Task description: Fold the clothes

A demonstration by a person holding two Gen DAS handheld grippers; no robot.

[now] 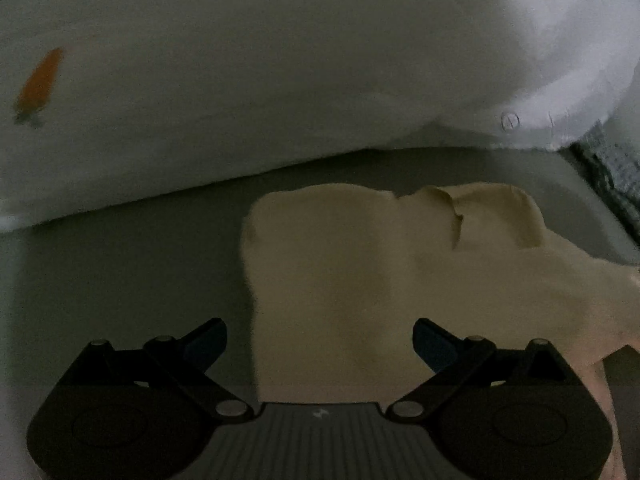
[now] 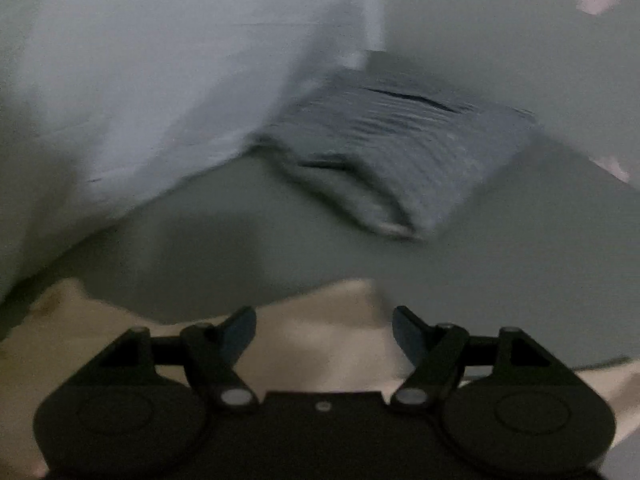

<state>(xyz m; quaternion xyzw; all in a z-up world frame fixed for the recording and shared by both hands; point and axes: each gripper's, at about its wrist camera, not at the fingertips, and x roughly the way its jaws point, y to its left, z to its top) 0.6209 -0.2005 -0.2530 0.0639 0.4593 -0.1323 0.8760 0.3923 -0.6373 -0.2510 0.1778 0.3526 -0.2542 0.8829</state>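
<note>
**Left wrist and right wrist views: both grippers spread wide over a cream garment**

Left wrist view is filled across its upper half by a large white cloth (image 1: 280, 80), bulging and draped, with an orange mark (image 1: 40, 80) near its left side and a small round button (image 1: 510, 121) near its right hem. Below it runs the grey-green surface (image 1: 120, 272) on which everything lies. The cream garment (image 1: 360, 280), the piece being folded, lies flat on that surface, its far edge rumpled into a small fold and its near end reaching under the gripper body. A grey knitted item (image 1: 616, 176) shows at the right edge, just beside the white cloth. No container can be made out in either view.

The left gripper (image 1: 320, 344) hangs over the near part of the cream garment with its jaws spread wide, nothing between them.

Right wrist view is blurred. The white cloth (image 2: 140, 100) takes up the left, the folded grey knitted item (image 2: 400, 152) lies beside it on the surface (image 2: 280, 248), and the cream garment (image 2: 332, 320) sits at the bottom of the frame. The right gripper (image 2: 324, 332) is above the garment's far edge, jaws wide apart and holding nothing.
</note>
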